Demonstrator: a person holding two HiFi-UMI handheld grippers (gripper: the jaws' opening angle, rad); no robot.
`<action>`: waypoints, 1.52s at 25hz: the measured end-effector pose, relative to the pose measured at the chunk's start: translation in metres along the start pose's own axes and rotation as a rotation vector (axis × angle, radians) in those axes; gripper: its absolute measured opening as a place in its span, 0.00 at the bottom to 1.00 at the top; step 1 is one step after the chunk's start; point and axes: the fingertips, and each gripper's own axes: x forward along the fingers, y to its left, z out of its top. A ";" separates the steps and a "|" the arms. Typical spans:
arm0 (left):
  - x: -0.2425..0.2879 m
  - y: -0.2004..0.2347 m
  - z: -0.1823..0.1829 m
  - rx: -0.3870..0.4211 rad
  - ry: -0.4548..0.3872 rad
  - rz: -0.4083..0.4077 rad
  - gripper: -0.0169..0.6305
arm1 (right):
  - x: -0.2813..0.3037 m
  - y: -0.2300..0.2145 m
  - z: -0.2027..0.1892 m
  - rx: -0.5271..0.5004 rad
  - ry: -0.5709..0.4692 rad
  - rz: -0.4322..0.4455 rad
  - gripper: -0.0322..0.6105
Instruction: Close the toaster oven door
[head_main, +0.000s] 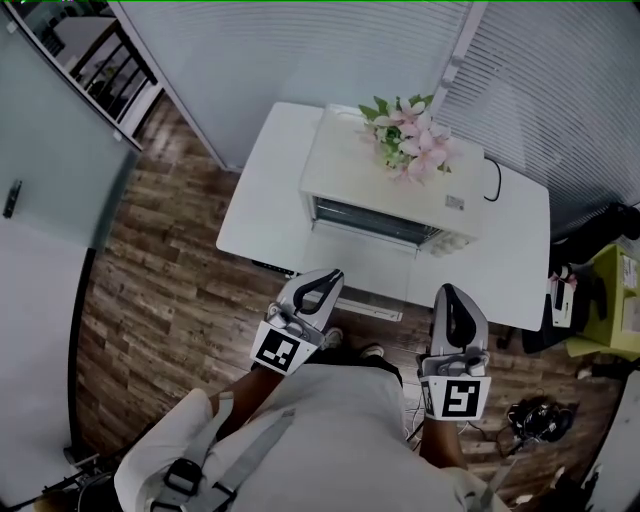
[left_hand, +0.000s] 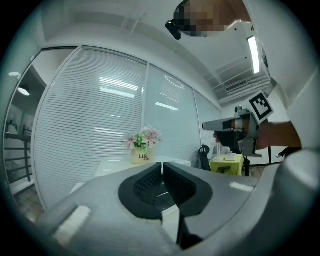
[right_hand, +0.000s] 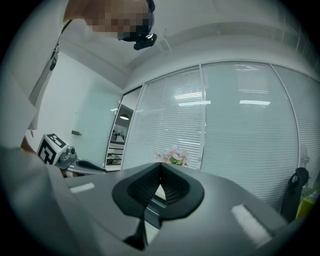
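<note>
**Oven door lay open; both tongs clenched and held back**

The toaster oven (head_main: 385, 185) sat mid-bench on the white bench (head_main: 265, 200), flowers (head_main: 410, 135) on its top. Its door (head_main: 365, 262) was dropped flat toward the near edge. The door looked like a stiff, hinged panel of glass and metal: light to swing, but liable to slam if flung. A lift from under its near lip, at what seemed the handle bar (head_main: 368, 308), would likely serve better than a pinch on smooth glass. The left tongs (head_main: 322, 285) and right tongs (head_main: 450, 300) hovered close to the person's body, on the near side of the bench, tips aimed toward the oven. The left stood all but together, the right tip to tip; neither held anything.
</note>
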 end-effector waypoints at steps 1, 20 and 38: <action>-0.002 0.004 -0.010 -0.003 0.015 0.008 0.05 | 0.001 0.000 0.000 -0.002 0.000 -0.002 0.06; -0.075 0.031 -0.260 -0.205 0.459 0.066 0.15 | 0.013 0.002 -0.002 -0.011 0.004 0.010 0.06; -0.098 0.036 -0.381 -0.299 0.665 0.120 0.21 | 0.014 0.010 -0.006 -0.007 0.014 0.027 0.06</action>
